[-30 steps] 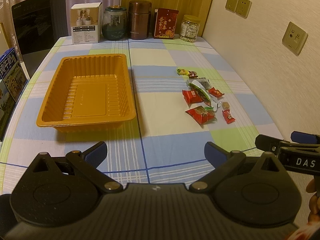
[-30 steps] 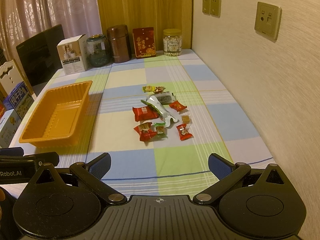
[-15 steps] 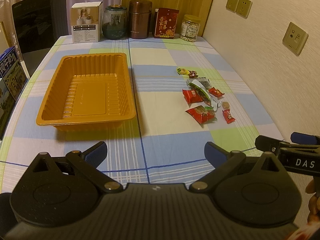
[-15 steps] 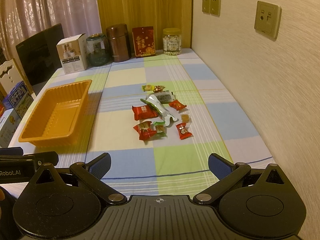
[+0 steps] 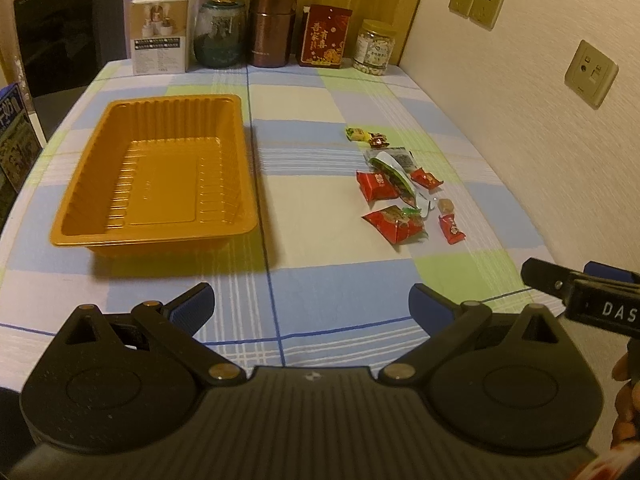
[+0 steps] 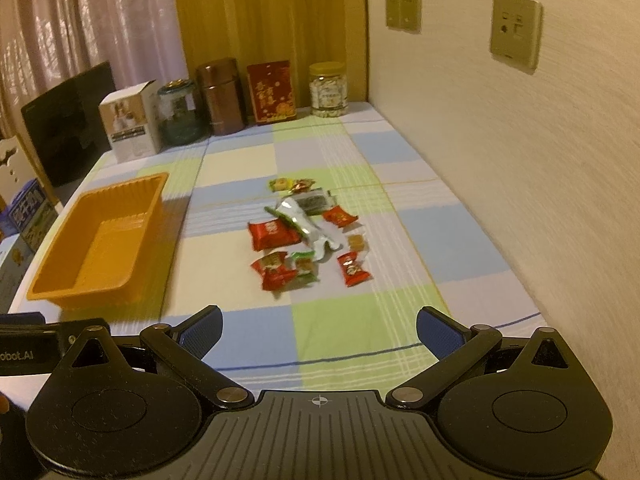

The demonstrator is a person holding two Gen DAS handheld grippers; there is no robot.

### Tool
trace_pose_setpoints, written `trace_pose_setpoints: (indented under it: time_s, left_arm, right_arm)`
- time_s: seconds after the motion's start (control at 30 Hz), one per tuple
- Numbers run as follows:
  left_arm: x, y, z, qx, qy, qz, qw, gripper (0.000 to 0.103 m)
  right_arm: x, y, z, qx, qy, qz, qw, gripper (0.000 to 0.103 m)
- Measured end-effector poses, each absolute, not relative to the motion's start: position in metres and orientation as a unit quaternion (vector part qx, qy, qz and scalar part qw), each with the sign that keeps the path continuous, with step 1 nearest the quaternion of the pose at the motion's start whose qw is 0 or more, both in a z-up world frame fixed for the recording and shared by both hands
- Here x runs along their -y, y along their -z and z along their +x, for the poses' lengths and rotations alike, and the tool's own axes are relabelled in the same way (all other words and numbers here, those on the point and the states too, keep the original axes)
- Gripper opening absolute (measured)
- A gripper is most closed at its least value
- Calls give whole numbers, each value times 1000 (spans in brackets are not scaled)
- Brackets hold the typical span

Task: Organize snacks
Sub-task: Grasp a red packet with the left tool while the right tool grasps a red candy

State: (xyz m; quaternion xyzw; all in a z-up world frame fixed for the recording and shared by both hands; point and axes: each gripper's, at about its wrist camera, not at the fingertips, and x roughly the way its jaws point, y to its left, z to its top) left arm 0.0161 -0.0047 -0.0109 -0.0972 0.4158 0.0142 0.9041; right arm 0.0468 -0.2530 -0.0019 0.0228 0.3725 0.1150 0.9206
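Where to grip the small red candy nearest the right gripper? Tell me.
Take the small red candy across its plump middle, coming straight down with the open right gripper. It lies flat on the tablecloth, apart from the other snacks, twisted ends pointing near and far, so close across those.

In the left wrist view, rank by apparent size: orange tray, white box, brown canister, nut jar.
1. Orange tray, by far.
2. White box and brown canister look alike; I won't rank them.
3. Nut jar, smallest.
The tray is nearer the camera, which exaggerates its lead.
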Motion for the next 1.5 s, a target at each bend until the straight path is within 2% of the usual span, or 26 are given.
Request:
trace_pose_setpoints:
  time_s: [0.33, 0.4, 0.47, 0.57, 0.77, 1.0, 1.2, 1.3, 1.37, 1.5]
  left_arm:
    - [24, 33, 69, -398, 41, -76, 913, 101]
    - [28, 40, 83, -395, 61, -69, 914, 98]
    - [33, 49, 97, -396, 85, -67, 912, 96]
    - [44, 63, 116, -397, 110, -44, 910, 92]
    - [66, 95, 150, -406, 123, 16, 905, 86]
    - [74, 119, 177, -405, 145, 30, 902, 81]
    - [77, 127, 191, -399, 169, 45, 900, 72]
    - [79, 129, 196, -401, 183, 48, 896, 64]
    - [80, 130, 198, -407, 186, 50, 893, 52]
    - [80, 130, 198, -411, 184, 43, 892, 49]
  right_arm:
    - [283, 25, 87, -358, -112, 10, 927, 102]
    - [288, 34, 98, -358, -116, 6, 926, 98]
    - [293, 44, 112, -368, -121, 8, 922, 87]
    - [298, 60, 128, -376, -128, 7, 918, 84]
    - [298, 88, 155, -390, -145, 2, 909, 82]
    - [296, 111, 174, -404, -151, -7, 902, 82]
    - [294, 121, 185, -409, -153, -4, 900, 82]
    - [292, 124, 187, -410, -156, -3, 899, 82]
    - [291, 125, 188, -410, -159, -3, 898, 82]
    - [288, 125, 190, -406, -163, -4, 899, 82]
